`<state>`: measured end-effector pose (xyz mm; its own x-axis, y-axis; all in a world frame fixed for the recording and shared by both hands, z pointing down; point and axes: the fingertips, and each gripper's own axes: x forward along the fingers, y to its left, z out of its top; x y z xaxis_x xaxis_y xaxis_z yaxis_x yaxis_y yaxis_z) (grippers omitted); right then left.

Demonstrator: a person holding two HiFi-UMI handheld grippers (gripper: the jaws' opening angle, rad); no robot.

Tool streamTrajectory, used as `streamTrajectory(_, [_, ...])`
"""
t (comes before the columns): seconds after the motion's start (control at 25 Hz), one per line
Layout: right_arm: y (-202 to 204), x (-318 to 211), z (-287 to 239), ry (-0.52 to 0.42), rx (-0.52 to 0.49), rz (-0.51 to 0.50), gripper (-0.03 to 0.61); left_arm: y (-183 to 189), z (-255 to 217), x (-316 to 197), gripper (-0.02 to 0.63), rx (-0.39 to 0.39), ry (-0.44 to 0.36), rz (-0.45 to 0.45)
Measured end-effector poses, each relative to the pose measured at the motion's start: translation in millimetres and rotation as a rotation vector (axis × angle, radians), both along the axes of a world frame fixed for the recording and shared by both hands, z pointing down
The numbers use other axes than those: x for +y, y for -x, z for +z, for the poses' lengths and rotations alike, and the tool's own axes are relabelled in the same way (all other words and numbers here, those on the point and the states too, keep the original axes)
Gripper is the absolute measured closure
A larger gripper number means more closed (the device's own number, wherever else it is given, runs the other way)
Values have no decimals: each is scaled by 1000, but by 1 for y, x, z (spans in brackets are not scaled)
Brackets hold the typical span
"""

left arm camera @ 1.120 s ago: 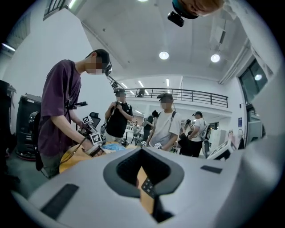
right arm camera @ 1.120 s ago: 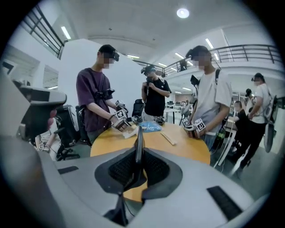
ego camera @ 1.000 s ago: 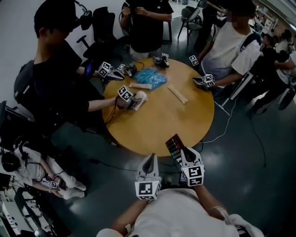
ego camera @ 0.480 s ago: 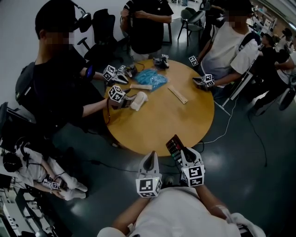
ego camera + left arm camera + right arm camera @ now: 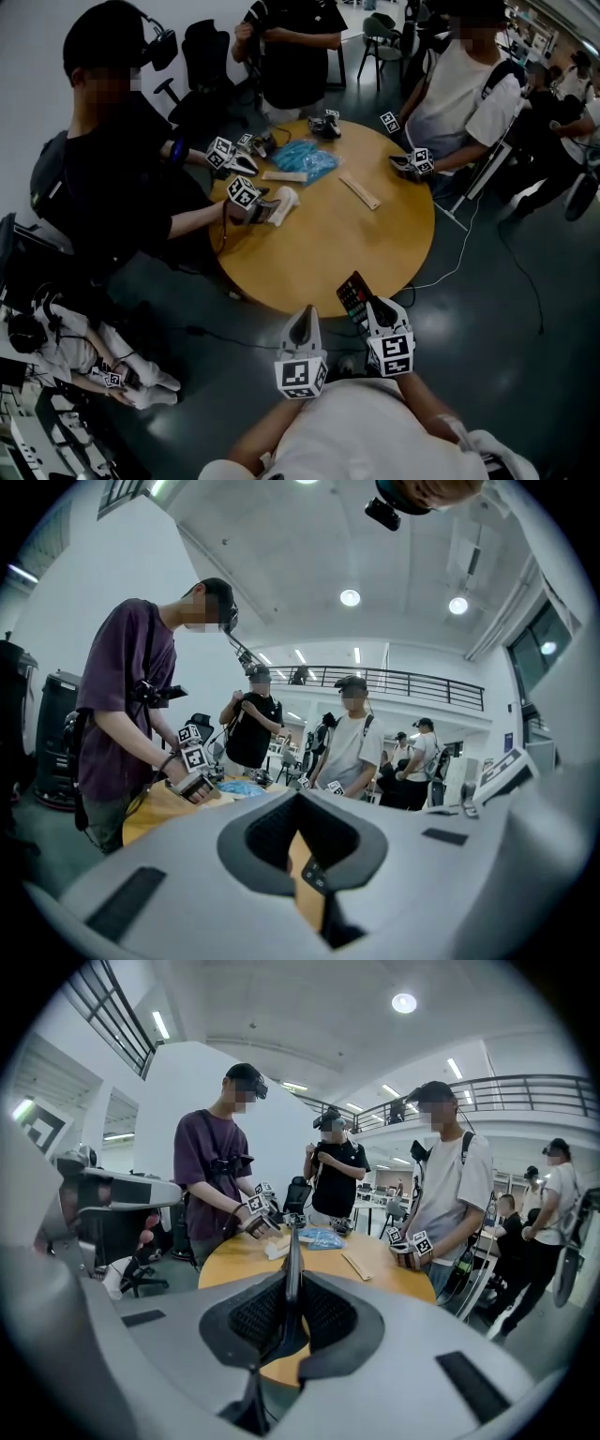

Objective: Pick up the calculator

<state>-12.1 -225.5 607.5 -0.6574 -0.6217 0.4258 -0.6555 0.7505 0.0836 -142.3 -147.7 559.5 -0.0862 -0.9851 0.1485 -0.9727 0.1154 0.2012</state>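
The calculator [image 5: 353, 293], dark with coloured keys, hangs over the near edge of the round wooden table [image 5: 328, 244]. My right gripper [image 5: 373, 311] is shut on its near end. In the right gripper view the calculator [image 5: 292, 1260] shows edge-on as a thin dark blade clamped between the jaws of the right gripper [image 5: 289, 1312]. My left gripper [image 5: 302, 328] hovers just off the table's rim, to the left of the calculator and apart from it. In the left gripper view the left gripper [image 5: 305, 855] stands slightly parted with nothing in it; wood and a few calculator keys [image 5: 313, 877] show through the gap.
A blue bag [image 5: 305, 157], a wooden stick [image 5: 360, 191] and a flat wooden piece [image 5: 284, 175] lie on the far half of the table. Three other people stand round it with marker-cube grippers; one [image 5: 246, 195] holds a white object [image 5: 282, 203]. Cables run over the dark floor [image 5: 487, 309].
Both my grippers and the calculator have kept still. The person at the left has shifted the gripper with the white object slightly over the table.
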Motion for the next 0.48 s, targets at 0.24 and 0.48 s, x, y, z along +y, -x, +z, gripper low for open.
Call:
streamTrajectory(0.24, [4, -1, 5, 2, 1, -2, 523, 3, 5, -1, 607, 0, 9, 0])
streamTrajectory(0.48, [0, -7, 16, -6, 6, 9, 523, 4, 15, -3, 607, 0, 16, 1])
